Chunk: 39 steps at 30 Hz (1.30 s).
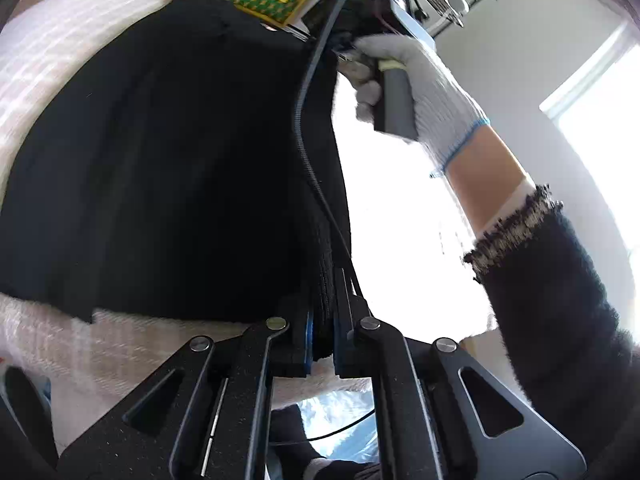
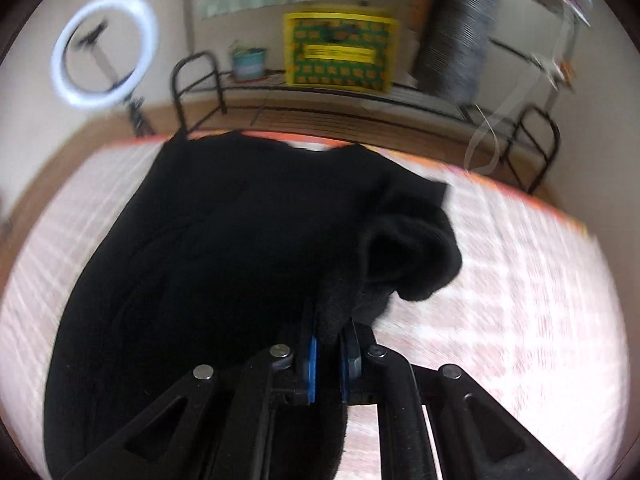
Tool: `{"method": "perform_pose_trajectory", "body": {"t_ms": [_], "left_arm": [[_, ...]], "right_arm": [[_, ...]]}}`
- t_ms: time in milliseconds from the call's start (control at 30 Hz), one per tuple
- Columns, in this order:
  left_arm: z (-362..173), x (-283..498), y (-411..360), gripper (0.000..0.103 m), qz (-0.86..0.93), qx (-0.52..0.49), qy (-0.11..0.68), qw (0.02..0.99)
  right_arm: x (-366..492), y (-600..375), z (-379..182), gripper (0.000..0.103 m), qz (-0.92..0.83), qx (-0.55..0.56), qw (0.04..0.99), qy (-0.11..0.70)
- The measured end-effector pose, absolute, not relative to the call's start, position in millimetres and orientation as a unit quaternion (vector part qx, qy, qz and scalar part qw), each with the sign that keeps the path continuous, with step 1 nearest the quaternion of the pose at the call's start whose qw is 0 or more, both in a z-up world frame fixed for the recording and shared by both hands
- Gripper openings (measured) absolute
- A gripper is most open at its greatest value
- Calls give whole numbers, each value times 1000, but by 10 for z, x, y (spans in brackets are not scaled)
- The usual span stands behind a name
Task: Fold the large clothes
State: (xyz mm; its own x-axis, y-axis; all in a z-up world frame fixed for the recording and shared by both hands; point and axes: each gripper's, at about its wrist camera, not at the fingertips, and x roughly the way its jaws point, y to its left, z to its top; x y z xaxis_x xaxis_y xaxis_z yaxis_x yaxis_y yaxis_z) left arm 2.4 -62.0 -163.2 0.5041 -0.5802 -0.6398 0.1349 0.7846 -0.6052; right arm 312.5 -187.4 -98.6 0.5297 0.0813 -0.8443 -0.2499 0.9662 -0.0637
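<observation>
A large black garment (image 1: 160,160) lies over a pink-and-white checked cloth (image 1: 52,60). My left gripper (image 1: 322,312) is shut on the garment's ribbed edge, which runs taut up to the other gripper. In the right wrist view the black garment (image 2: 224,260) spreads over the checked cloth (image 2: 520,300), and my right gripper (image 2: 328,340) is shut on a bunched fold of it. A rolled sleeve or cuff (image 2: 412,256) hangs just right of the pads. The right gripper's body, held by a white-gloved hand (image 1: 420,84), shows in the left wrist view.
A black metal rack (image 2: 360,100) stands behind the surface with a yellow-green box (image 2: 340,50), a small teal pot (image 2: 248,62) and a grey coiled hose (image 2: 460,28). A ring light (image 2: 106,48) stands at the left. A bright window (image 1: 600,100) is at the right.
</observation>
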Motion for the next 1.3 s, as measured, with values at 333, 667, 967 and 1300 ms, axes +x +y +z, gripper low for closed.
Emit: {"method": "perform_pose_trajectory", "body": {"t_ms": [333,667,967,1300], "left_arm": [[-1780,105,-201,4,-192,-276,456,824],[-1751,105,-262,4,-198,-258,453,830],[-1629,-43,-210,5,-183,-239,453,839],[-1355,7,-268,9,-184,-208,443,852]], "right_arm": [[3095,-879,-1322,5,131,-221,842,475],[2974,-928,-1299,7,196,-186,839,472],[2842,-1787,-815,65,267,-5,847,460],[2755,-2760,-931,53,207,85,861,457]]}}
